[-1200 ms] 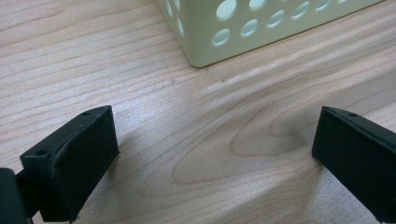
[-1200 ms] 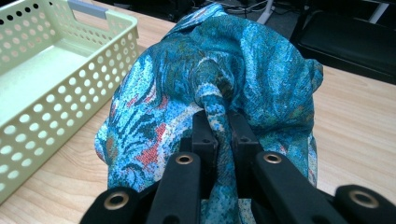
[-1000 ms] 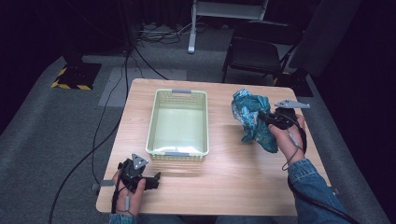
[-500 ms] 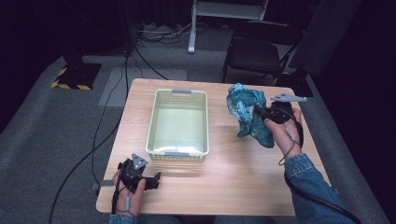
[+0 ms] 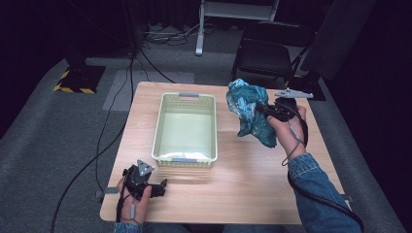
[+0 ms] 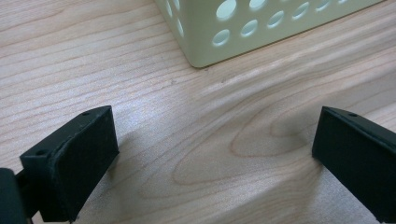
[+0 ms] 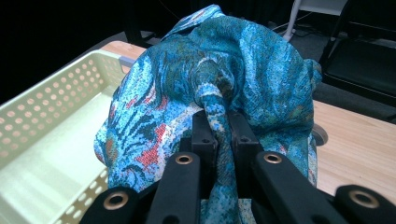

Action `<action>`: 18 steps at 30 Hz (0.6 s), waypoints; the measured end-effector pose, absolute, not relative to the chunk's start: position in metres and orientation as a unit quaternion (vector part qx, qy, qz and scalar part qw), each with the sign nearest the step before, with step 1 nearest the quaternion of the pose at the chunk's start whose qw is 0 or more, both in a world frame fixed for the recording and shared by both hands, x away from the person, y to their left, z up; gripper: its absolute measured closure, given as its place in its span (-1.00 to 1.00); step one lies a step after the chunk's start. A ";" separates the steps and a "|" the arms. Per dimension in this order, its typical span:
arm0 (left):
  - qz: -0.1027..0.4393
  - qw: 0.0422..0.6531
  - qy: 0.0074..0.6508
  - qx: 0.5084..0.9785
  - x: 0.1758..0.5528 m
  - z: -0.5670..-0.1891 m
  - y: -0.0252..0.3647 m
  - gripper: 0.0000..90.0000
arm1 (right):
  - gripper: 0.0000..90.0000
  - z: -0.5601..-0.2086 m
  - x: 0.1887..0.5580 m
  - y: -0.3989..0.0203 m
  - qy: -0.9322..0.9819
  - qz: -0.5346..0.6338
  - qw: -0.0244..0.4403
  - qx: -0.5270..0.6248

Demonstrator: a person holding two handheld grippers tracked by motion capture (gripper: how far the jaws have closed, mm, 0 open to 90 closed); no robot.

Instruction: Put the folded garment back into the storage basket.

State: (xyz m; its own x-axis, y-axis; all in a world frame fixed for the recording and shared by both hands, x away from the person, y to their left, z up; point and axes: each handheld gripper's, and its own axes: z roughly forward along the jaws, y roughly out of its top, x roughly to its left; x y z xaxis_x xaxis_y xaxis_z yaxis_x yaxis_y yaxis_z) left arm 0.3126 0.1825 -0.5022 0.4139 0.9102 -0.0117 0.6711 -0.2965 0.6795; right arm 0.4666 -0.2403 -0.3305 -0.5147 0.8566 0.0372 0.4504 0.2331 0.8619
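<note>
My cloth [image 7: 224,70] is teal-blue with red and white swirls — the basket [image 5: 186,145] pale green, the table [image 5: 252,179] light wood.

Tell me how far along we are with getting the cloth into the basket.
Done: the right gripper is clamped on a fold of the blue patterned cloth and has it lifted off the table. In hand: the cloth hangs right of the basket. Left: carry it over and release. The left gripper rests open.

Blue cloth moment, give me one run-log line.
right gripper: shut on blue cloth, lifted beside basket | left gripper: open, over table
</note>
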 end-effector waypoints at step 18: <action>0.194 0.309 0.505 0.782 0.313 -0.502 0.183 -0.99 | 0.85 -0.315 0.471 -0.207 0.753 0.451 0.226 0.423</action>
State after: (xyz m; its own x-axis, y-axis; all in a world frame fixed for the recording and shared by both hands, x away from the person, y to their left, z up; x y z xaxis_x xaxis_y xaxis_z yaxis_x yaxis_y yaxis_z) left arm 0.3127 0.1826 -0.5022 0.4144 0.9101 -0.0091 0.6703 -0.2984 0.6794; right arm 0.4712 -0.2068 -0.3146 -0.5404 0.8404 0.0407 0.4320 0.2356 0.8706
